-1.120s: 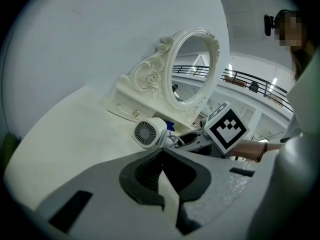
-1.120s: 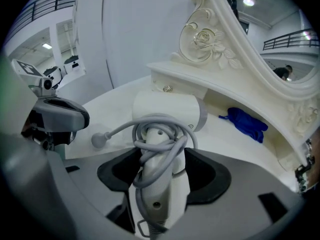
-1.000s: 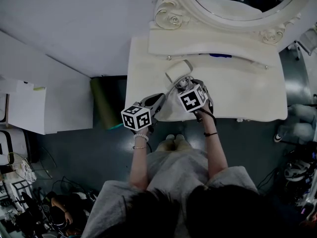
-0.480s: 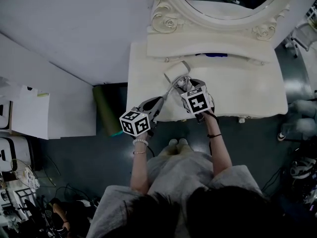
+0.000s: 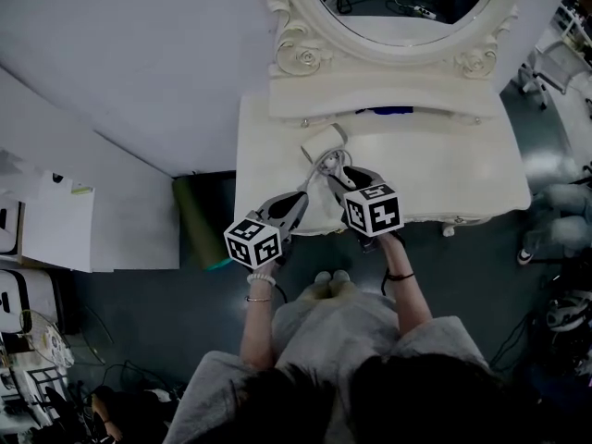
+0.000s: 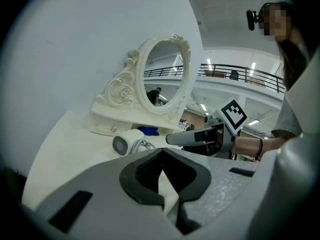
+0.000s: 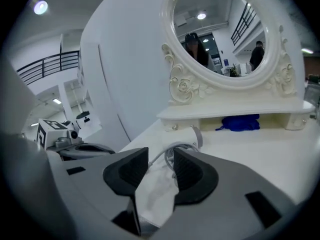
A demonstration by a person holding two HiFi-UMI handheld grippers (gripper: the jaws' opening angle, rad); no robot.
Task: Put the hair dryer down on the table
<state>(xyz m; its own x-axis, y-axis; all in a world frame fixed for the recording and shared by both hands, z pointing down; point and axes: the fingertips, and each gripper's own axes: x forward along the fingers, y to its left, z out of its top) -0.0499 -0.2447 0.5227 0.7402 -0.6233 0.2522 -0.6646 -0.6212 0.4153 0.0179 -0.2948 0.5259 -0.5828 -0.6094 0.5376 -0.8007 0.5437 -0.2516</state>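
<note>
1. Placement is judged complete: the hair dryer [image 5: 324, 141] is seen lying on the white table [image 5: 453, 178], in front of the base of the mirror [image 5: 407, 7] and towards the table's left end, with no jaw on it.
2. Its cord [image 5: 326, 163] is seen looped on the table just beside it, on the side nearer the person.
3. The right gripper [image 7: 161, 156] is held just short of the dryer and pointed at it. Its jaws stand partly apart and have just been closing. Only bare table and the cord beyond are seen through the gap, so nothing is gripped.
4. The left gripper [image 6: 160, 154] is held near the table's front edge, apart from the dryer. Its tips are seen meeting, with nothing between the pads.
5. The dryer is judged to be a stiff, smooth plastic shell of modest weight, liable to slip or roll if pinched across the round barrel. The rear grille is best left untouched.
6. Should it be taken up anew, a hold on the handle, or on the barrel close to it, is advised, though the handle is not clearly made out. The limp cord is expected to drag and snag.
</note>
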